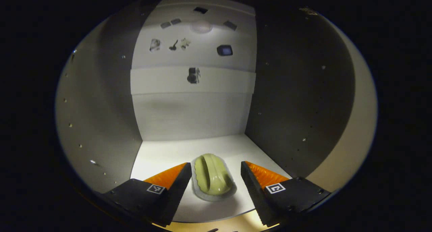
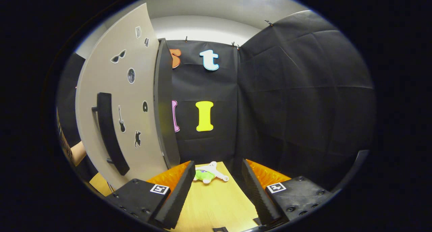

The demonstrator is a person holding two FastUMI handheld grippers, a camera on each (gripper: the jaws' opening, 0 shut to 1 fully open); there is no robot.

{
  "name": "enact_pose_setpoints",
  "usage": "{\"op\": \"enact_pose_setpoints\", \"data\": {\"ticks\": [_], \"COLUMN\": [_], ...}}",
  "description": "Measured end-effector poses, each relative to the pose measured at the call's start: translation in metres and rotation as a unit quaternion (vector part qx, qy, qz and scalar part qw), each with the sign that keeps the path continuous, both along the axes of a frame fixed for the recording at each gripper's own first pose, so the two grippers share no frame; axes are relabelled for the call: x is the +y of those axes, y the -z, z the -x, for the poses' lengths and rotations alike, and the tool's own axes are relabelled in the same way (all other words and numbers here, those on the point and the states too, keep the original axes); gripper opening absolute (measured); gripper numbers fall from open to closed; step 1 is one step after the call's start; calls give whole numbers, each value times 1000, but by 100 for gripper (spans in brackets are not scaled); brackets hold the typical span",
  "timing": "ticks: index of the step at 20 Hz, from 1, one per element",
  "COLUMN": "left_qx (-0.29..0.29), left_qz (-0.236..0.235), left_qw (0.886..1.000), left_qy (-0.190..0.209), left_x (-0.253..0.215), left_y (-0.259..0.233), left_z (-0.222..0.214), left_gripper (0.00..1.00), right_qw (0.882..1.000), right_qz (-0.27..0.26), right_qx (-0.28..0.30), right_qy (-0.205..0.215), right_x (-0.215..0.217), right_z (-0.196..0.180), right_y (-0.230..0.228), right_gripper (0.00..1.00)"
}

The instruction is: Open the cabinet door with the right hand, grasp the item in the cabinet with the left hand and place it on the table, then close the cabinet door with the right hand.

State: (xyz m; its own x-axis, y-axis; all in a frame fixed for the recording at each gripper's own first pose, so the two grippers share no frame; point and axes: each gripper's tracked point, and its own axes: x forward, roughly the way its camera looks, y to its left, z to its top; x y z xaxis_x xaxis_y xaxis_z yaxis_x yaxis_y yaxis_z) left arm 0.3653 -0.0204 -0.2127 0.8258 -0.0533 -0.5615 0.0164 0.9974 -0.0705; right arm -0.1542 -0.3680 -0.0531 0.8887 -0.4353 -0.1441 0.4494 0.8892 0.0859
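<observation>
In the left gripper view I look into the open cabinet (image 1: 189,114). A pale green oval item with a raised handle (image 1: 213,177) lies on the cabinet's white floor (image 1: 162,154). My left gripper (image 1: 216,174) is open, one finger on each side of the item with a gap to it. In the right gripper view the cabinet door (image 2: 118,107) stands swung open at the left, its long dark handle (image 2: 108,132) facing me. My right gripper (image 2: 217,174) is open and holds nothing, to the right of the door over the wooden table (image 2: 216,201).
A small green and white plush toy (image 2: 208,173) lies on the table near the booth's back wall. A person's arm (image 2: 77,152) shows behind the door's left edge. The cabinet's side walls (image 1: 297,100) stand close on both sides of the left gripper.
</observation>
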Motion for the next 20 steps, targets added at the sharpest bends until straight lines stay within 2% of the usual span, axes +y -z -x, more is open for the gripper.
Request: {"op": "enact_pose_setpoints", "data": {"ticks": [3,5,11,13,14,15,16,20], "left_qx": [22,36,55,57,59,61,65,68], "left_qz": [-33,-33,-38,-53,-59,-67,-70,-72], "left_qw": [999,999,998,997,996,996,995,995], "left_qy": [-8,-6,-13,-7,-5,-9,-14,-27], "left_x": [10,10,10,7,5,6,6,7], "left_y": [17,26,34,32,32,32,32,32], "left_z": [-14,-19,-26,-27,-27,-26,-25,-21], "left_gripper": [90,86,68,57,45,42,29,23], "right_qw": [1000,1000,999,999,999,999,999,999], "right_qz": [-9,-18,-44,-45,-44,-43,-43,-46], "right_qx": [-2,-3,-11,-10,-8,-7,-5,2], "right_qy": [10,16,21,18,14,12,11,6], "right_x": [-16,-24,-39,-40,-40,-39,-39,-39], "right_z": [-4,-5,-15,-19,-21,-22,-23,-18], "right_y": [8,12,22,24,26,27,29,35], "right_gripper": [97,98,100,98,98,98,98,98]}}
